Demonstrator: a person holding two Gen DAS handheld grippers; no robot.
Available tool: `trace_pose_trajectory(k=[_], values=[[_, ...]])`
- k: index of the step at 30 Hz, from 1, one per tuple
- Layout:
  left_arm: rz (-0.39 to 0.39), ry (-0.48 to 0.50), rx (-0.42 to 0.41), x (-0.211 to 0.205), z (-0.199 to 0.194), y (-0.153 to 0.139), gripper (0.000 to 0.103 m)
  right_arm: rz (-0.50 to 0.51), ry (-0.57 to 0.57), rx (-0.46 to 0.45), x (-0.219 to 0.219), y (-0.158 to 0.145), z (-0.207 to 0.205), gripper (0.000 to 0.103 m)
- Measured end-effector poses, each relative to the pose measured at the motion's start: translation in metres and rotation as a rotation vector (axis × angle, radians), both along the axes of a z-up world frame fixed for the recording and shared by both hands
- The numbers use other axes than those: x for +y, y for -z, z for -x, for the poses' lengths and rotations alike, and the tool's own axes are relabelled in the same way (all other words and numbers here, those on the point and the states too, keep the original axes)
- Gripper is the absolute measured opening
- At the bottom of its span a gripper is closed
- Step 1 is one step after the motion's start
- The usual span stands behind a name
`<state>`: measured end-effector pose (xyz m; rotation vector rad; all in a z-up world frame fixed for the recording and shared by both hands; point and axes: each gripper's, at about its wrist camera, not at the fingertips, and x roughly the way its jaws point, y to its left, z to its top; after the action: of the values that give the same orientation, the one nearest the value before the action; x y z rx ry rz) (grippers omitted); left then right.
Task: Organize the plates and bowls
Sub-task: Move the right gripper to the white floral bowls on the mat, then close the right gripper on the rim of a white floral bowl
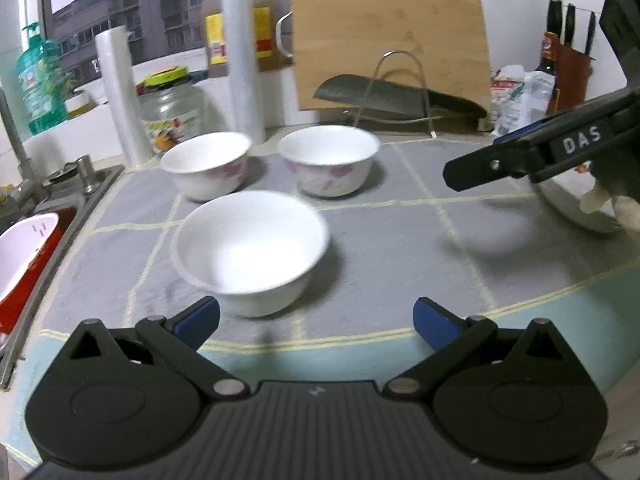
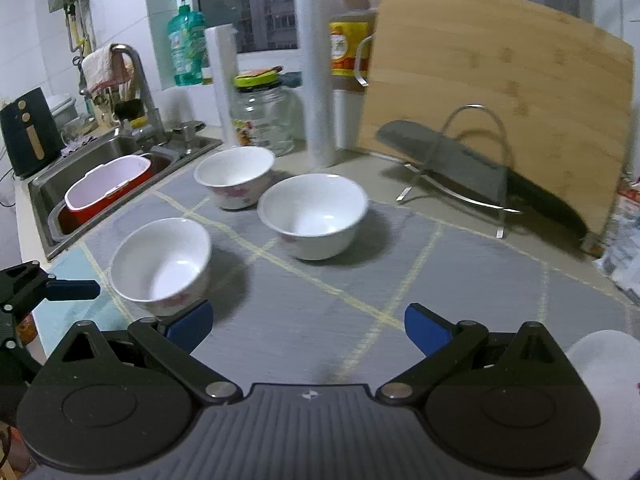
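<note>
In the left wrist view, the right gripper (image 1: 472, 176) reaches in from the right, its side marked "DAS"; how far its jaws stand apart cannot be told here. The left gripper (image 1: 316, 318) is spread wide, holding nothing, hovering just before the near bowl (image 1: 250, 250) on the grey mat (image 1: 400, 248). Behind that bowl sit the left bowl (image 1: 208, 166) and the right bowl (image 1: 328, 160), both with pink flowers. In the right wrist view, the right gripper (image 2: 308, 324) gapes wide, empty, over the mat (image 2: 360, 280), to the right of the near bowl (image 2: 160, 264). The other two bowls (image 2: 234, 176) (image 2: 314, 216) stand beyond it; the sink (image 2: 48, 200) lies to its left. Bottle labels are unreadable.
</note>
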<state>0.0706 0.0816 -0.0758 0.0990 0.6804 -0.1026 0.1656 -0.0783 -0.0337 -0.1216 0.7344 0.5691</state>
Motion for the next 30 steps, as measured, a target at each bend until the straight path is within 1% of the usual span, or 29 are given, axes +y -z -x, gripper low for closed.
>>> trace_pose_trajectory(k=[3, 8, 13, 19, 21, 23, 25, 28, 30], values=[[-0.003, -0.002, 0.005, 0.019, -0.002, 0.007, 0.102, -0.010, -0.015, 0.019, 0.020, 0.004, 0.001, 0.103], [-0.006, 0.016, -0.010, 0.044, -0.008, 0.013, 0.102, -0.023, -0.041, 0.031, 0.052, 0.010, 0.000, 0.103], [0.002, 0.060, -0.027, 0.059, -0.021, 0.016, 0.102, -0.033, -0.057, 0.057, 0.078, 0.017, -0.008, 0.103], [-0.013, 0.128, -0.041, 0.069, -0.032, 0.021, 0.102, -0.043, -0.059, 0.095, 0.100, 0.025, -0.022, 0.102], [-0.014, 0.151, -0.038, 0.071, -0.034, 0.021, 0.100, -0.046, -0.059, 0.103, 0.106, 0.028, -0.026, 0.098], [-0.010, 0.168, -0.044, 0.073, -0.035, 0.020, 0.099, -0.046, -0.065, 0.113, 0.111, 0.030, -0.030, 0.093], [-0.007, 0.184, -0.050, 0.073, -0.036, 0.019, 0.097, -0.044, -0.070, 0.121, 0.115, 0.033, -0.033, 0.085], [-0.006, 0.214, -0.050, 0.072, -0.037, 0.017, 0.093, -0.048, -0.075, 0.131, 0.118, 0.036, -0.037, 0.080], [-0.016, 0.230, -0.058, 0.070, -0.036, 0.017, 0.092, -0.056, -0.087, 0.135, 0.119, 0.037, -0.039, 0.076]])
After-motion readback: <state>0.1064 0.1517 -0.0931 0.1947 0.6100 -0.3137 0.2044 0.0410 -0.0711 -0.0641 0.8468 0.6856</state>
